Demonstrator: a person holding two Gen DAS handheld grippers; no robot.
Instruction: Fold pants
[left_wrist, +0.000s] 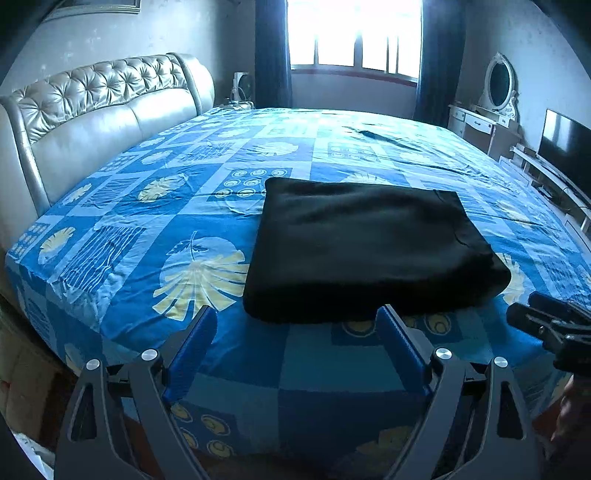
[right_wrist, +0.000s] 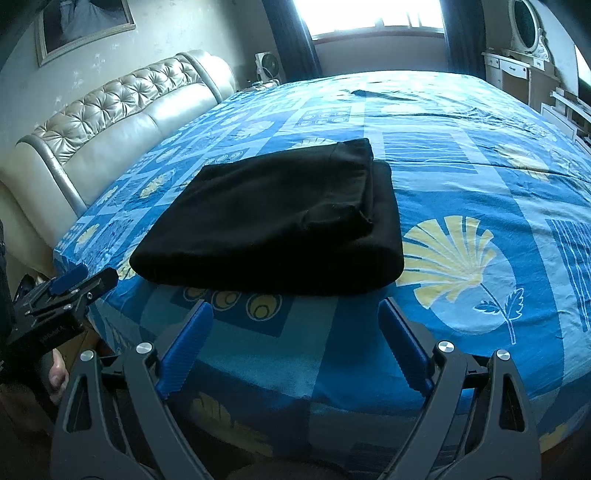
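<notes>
Two grippers stand spread wide with nothing between their blue ribbed pads: the left gripper and the right gripper both hover off the near edge of the bed, just short of the folded pants and touching none of the cloth. The black knit pants, folded into a thick rectangular stack, lie on the blue patchwork bedsheet with yellow leaf prints, close to the bed's near edge and well apart from the tufted beige leather headboard.

Judging by how compact the stack looks, the folding seems finished or nearly so, and the risks are mostly of undoing it. On the side of the pants away from the headboard, the upper layer sits short of the lower one, leaving a stepped, slightly rumpled end (a waistband or hem, I cannot tell which). A pad catching that loose end could drag the top layer and open the fold. Pinching only the upper layers for another fold would likely let the lower ones slide out. A nudge toward the near edge might also tip the stack off the bed, since little sheet lies between them.
</notes>
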